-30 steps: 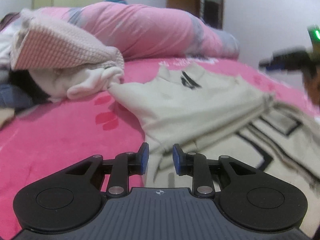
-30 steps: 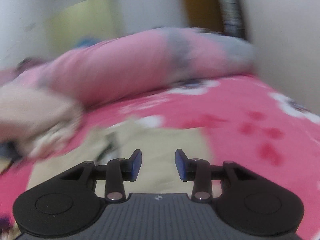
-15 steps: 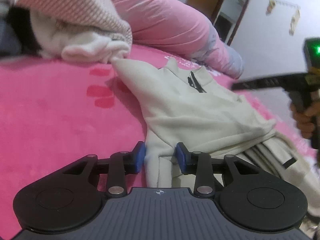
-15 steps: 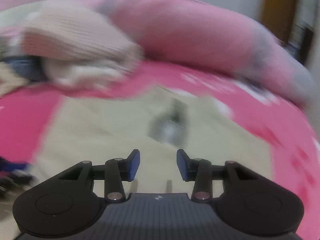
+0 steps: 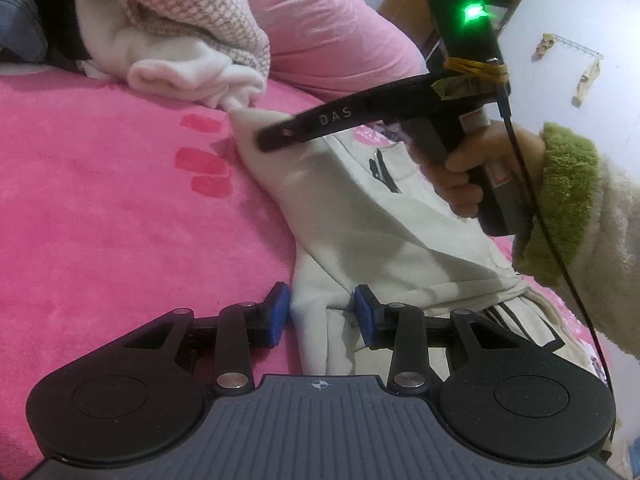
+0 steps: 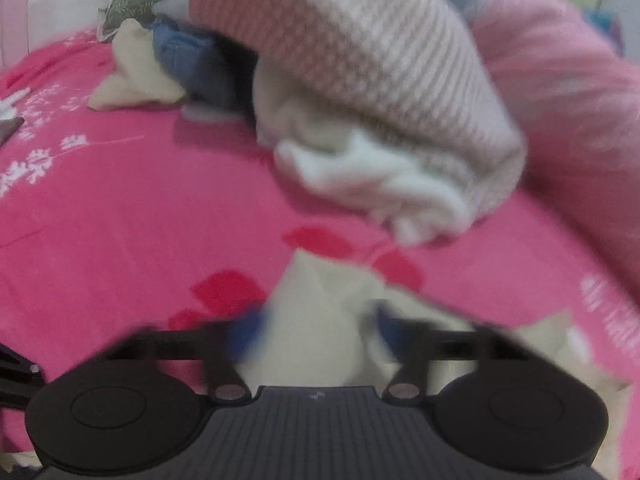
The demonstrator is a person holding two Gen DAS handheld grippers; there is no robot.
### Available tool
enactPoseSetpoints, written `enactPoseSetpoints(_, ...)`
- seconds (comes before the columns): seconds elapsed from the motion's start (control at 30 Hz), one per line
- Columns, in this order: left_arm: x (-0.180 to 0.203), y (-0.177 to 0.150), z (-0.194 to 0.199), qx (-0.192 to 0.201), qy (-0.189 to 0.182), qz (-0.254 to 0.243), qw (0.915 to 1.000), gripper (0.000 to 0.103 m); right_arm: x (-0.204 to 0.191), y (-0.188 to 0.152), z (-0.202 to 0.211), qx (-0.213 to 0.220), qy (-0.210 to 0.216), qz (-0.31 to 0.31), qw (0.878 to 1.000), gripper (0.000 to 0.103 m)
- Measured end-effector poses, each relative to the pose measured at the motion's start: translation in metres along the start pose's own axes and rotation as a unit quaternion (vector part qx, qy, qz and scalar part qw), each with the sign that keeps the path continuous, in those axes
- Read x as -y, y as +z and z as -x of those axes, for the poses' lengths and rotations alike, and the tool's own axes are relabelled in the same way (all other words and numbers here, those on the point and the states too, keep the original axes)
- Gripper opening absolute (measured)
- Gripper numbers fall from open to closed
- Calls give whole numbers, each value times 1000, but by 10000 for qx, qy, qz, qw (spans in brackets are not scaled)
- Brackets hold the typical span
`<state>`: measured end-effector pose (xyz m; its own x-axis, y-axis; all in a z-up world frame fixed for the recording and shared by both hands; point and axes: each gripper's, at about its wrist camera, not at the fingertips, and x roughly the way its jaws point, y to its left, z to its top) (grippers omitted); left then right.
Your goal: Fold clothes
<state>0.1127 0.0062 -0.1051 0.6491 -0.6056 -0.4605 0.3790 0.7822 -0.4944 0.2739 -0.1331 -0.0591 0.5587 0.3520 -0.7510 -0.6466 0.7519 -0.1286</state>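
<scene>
The cream sweater (image 5: 360, 216) lay flat on the pink bed (image 5: 120, 208), its sleeve tip reaching the heaped clothes pile (image 5: 180, 40). The left gripper (image 5: 322, 314) straddled the sleeve's near fold, fingers partly open, not pinching. The right gripper (image 6: 316, 336), blurred, had apparently just closed on the sleeve tip; open bed lay leftward for folding.

The left gripper (image 5: 322, 312) stands part-open with fingers apart, while the right gripper (image 6: 316, 332) has just closed.

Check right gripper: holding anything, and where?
Right gripper shut on the cream sweater, at its narrow pointed end; the view is blurred.
</scene>
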Motion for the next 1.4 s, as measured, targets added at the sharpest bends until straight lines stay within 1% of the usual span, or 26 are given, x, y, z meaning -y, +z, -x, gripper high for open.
enactPoseSetpoints(0.07,0,0,0,7,-6,0,10000,36,12,-5,5,98,264,-434,9987,8)
enactPoseSetpoints(0.13,1,-1,1,11,1,-17,10000,36,20,-12,11,341,381,-793,9955,8)
enactPoseSetpoints(0.27,2,-2,1,16,23,-52,10000,36,36,-26,3,605,514,-1473,9859,8)
enactPoseSetpoints(0.37,2,-3,1,15,34,-63,10000,36,39,-31,-11,641,515,-1705,9819,10)
enactPoseSetpoints(0.47,1,-3,1,13,17,-40,10000,36,48,-30,-15,756,542,-2088,9735,25)
enactPoseSetpoints(0.5,1,-3,2,14,8,-29,10000,36,53,-30,-11,846,537,-2252,9692,35)
enactPoseSetpoints(0.53,1,-3,1,15,4,-18,10000,36,58,-30,-4,969,472,-2399,9648,44)
enactPoseSetpoints(0.57,1,-3,1,14,1,-14,10000,36,62,-31,8,1154,261,-2497,9611,47)
enactPoseSetpoints(0.67,1,-3,1,11,0,0,10000,36,71,-40,52,1603,-480,-2655,9495,47)
enactPoseSetpoints(0.7,1,-3,0,10,3,0,10000,36,72,-44,66,1695,-690,-2624,9474,46)
enactPoseSetpoints(0.73,1,-3,0,9,6,0,10000,36,67,-48,79,1689,-838,-2434,9514,43)
enactPoseSetpoints(0.77,1,-3,0,10,8,-1,10000,36,62,-52,91,1681,-985,-2242,9549,42)
enactPoseSetpoints(0.8,2,-3,0,10,11,-2,10000,36,55,-57,100,1633,-1068,-2007,9600,41)
enactPoseSetpoints(0.87,2,-3,0,10,17,-6,10000,36,35,-66,102,1348,-950,-1388,9765,40)
enactPoseSetpoints(0.93,2,-3,0,12,23,-11,10000,36,18,-77,88,929,-747,-910,9887,36)
enactPoseSetpoints(0.97,2,-3,0,12,26,-13,10000,36,12,-86,73,618,-822,-728,9920,35)
enactPoseSetpoints(1.0,2,-3,0,8,32,-15,10000,36,10,-96,53,257,-1066,-620,9920,34)
enactPoseSetpoints(1.03,2,-3,0,4,39,-16,10000,36,12,-106,39,100,-1228,-631,9904,36)
enactPoseSetpoints(1.07,2,-3,-1,8,43,-15,10000,36,20,-113,41,308,-1247,-911,9875,36)
enactPoseSetpoints(1.13,2,-3,0,19,51,-29,10000,36,35,-112,65,523,-1373,-1559,9768,33)
enactPoseSetpoints(1.2,0,-3,0,23,25,13,10000,36,47,-113,90,750,-1493,-2123,9628,33)
enactPoseSetpoints(1.33,-2,-1,5,83,3,193,9998,36,42,-135,161,1095,-1816,-2444,9462,33)
enactPoseSetpoints(1.37,-1,1,8,129,34,223,9997,36,38,-144,174,1126,-1908,-2493,9427,33)
enactPoseSetpoints(1.4,4,4,12,213,112,151,9996,36,36,-151,184,1123,-1993,-2529,9400,33)
